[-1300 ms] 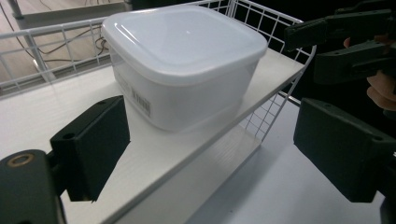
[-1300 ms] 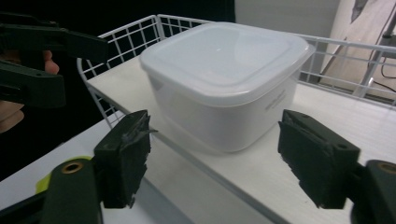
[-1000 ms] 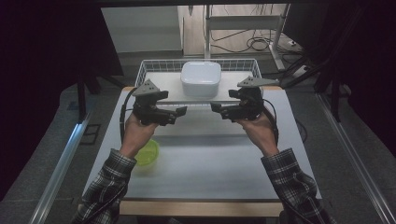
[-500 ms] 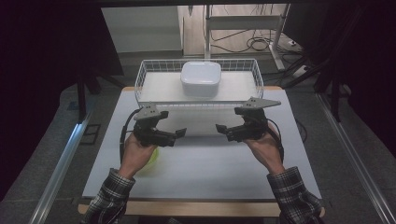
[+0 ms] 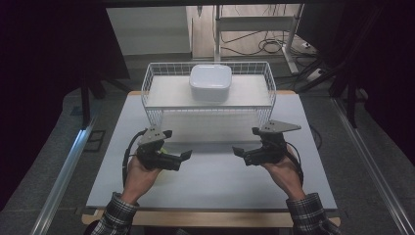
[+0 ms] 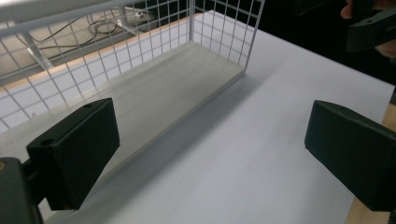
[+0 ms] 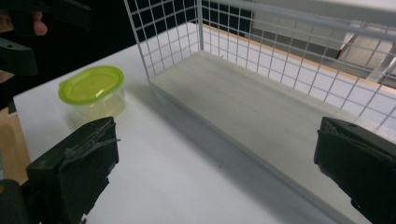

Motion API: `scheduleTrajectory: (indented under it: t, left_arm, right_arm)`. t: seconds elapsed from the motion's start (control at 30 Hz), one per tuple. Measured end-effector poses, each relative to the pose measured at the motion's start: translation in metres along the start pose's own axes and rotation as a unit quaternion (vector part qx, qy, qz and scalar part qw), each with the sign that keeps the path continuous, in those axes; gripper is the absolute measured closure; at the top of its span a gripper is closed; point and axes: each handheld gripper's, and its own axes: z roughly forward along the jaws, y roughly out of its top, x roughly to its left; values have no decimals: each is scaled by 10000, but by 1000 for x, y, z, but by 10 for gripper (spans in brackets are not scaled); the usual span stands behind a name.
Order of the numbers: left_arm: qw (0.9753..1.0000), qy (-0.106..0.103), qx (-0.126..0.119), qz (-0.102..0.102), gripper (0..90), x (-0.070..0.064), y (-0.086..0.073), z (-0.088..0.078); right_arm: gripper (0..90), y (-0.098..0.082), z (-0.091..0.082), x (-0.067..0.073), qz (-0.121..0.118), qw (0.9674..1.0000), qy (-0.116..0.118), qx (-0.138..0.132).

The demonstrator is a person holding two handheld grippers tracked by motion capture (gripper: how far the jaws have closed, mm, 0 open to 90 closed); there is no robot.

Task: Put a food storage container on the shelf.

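My left gripper point(image 5: 186, 156) hovers low over the white table's point(image 5: 210, 181) near left part, pointing right. In the left gripper view its jaws point(image 6: 210, 154) stand wide open with nothing between them. My right gripper point(image 5: 238, 151) faces it from the right. Its jaws point(image 7: 215, 172) have just been opening and are open and empty. A clear tub with a green lid point(image 7: 92, 86) stands on the table by the basket's corner. In the high view, my left hand and gripper cover most of the green-lidded tub point(image 5: 165, 151).
A white wire basket point(image 5: 210, 64) with a pale wooden floor point(image 7: 243, 98) stands at the table's back. A white lidded container point(image 5: 210, 82) sits in it. Dark floor, cables and a metal stand lie beyond. Bare tabletop lies between the two grippers.
Both hands have come down and back toward the near edge of the table, away from the basket. The right jaws have spread wider. The left hand now hides most of the green tub.
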Motion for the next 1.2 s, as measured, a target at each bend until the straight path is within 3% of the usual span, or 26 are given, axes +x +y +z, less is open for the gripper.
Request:
scheduleTrajectory:
  t: [0.7, 0.8, 1.0, 1.2]
  left_arm:
    - [9992, 339, -58, 182, 30, -14, -62, -2]
    - [9994, 335, -53, 95, 33, -15, -73, -2]
    - [9992, 373, 127, -99, 39, -19, -90, -4]
    - [9983, 447, 376, -41, 46, -21, -96, -4]
  right_arm:
    - [9, -57, -19, 6, 167, 9992, -298, 223]
    - [9, -66, -21, 6, 227, 9989, -322, 239]
    - [9, -83, -22, 7, 234, 9984, -384, 333]
    - [9, -97, -24, 10, 180, 9981, -385, 454]
